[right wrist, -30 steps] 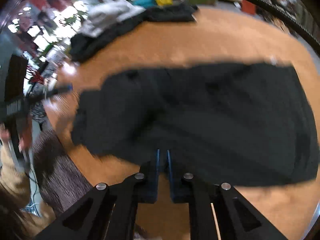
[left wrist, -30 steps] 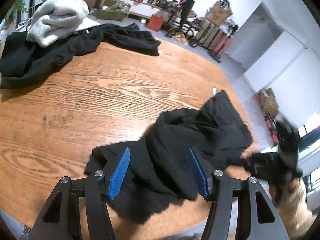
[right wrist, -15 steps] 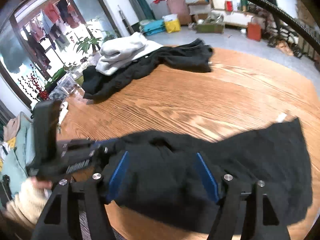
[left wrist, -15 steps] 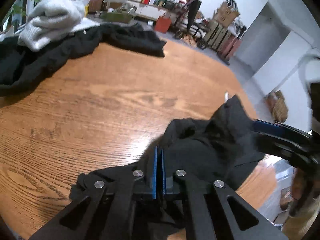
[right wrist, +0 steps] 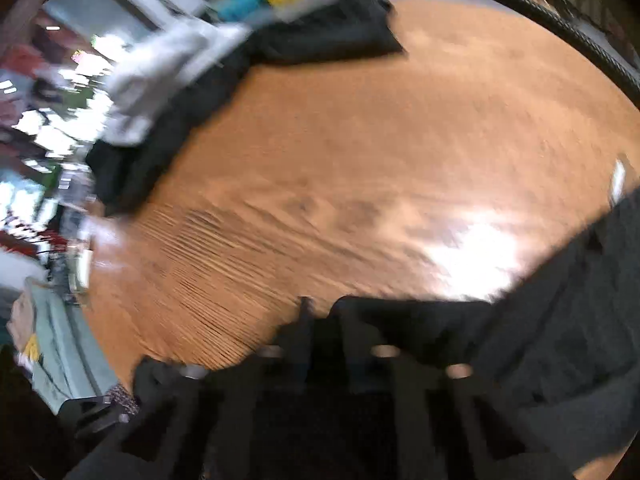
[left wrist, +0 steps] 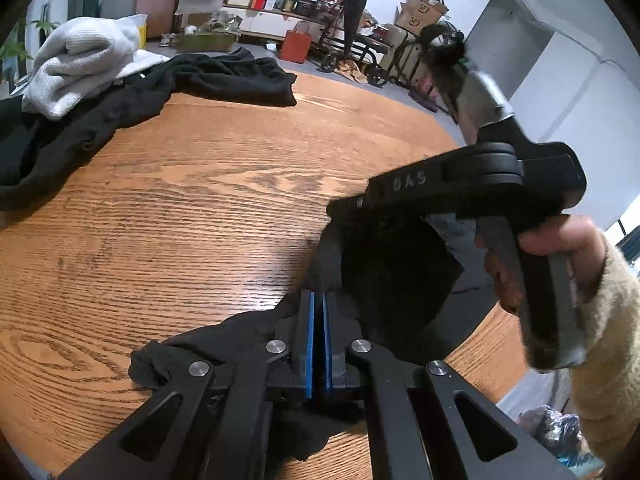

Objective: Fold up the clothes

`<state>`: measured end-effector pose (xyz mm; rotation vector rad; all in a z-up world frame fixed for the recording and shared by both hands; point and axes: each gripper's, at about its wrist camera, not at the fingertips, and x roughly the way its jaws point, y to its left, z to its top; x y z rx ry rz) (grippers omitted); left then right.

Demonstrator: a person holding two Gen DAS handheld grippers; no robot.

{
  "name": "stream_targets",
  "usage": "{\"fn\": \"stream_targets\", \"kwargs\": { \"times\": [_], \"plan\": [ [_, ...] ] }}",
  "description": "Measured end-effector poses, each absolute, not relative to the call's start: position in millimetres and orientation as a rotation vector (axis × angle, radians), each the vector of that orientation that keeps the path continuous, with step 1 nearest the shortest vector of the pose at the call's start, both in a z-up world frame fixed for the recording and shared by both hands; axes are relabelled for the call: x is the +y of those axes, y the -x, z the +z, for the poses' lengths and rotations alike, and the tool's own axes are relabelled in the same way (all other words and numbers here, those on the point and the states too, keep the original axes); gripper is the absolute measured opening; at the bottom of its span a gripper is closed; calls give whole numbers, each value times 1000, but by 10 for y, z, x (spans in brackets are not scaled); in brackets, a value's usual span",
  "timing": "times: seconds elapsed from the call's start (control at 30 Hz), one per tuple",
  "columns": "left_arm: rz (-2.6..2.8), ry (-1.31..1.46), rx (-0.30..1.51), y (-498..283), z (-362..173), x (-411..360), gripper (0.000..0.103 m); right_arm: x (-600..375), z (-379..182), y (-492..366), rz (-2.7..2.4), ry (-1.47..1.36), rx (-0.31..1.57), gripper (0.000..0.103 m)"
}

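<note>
Black garment (left wrist: pixel 392 280) bunched between tongs

I count one round wooden table (left wrist: pixel 208 200), and it carries all the laundry. Black garments: two. One black garment (left wrist: pixel 396 280) sits at the near edge of the table, and one dark spread-out garment (left wrist: pixel 132 96) lies along the far left edge. Light-coloured items: one grey knitted bundle (left wrist: pixel 80 60) piled on that far dark garment, with what looks like one white piece (left wrist: pixel 146 58) under it, though I cannot tell whether that is separate. Grippers: two, my left gripper (left wrist: pixel 318 300) and my right gripper (left wrist: pixel 352 208). Hands in view: one hand (left wrist: pixel 560 256), in one cream fuzzy sleeve (left wrist: pixel 608 344). Beyond the far edge, one red paper bag (left wrist: pixel 295 46) stands on the floor.
</note>
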<state>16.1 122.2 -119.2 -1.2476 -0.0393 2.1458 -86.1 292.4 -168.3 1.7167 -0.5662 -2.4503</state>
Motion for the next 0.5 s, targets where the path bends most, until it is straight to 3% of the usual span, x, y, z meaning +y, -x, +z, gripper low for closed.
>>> {"fn": "stream_targets", "kwargs": {
  "times": [0.33, 0.4, 0.47, 0.5],
  "plan": [
    [2188, 1350, -263, 210, -1223, 1047, 5, 2817, -814, 851, -2580, -1300, -558, 3],
    [2210, 1376, -317, 290, -1196, 982, 15, 2820, -567, 803, -2623, -1191, -542, 2],
    [2237, 1373, -398, 334, -1141, 859, 47, 2854, -311, 682, -2674, -1081, -513, 1],
    [2235, 1356, -425, 324, -1108, 792, 53, 2859, -250, 636, -2685, -1054, -512, 1]
  ]
}}
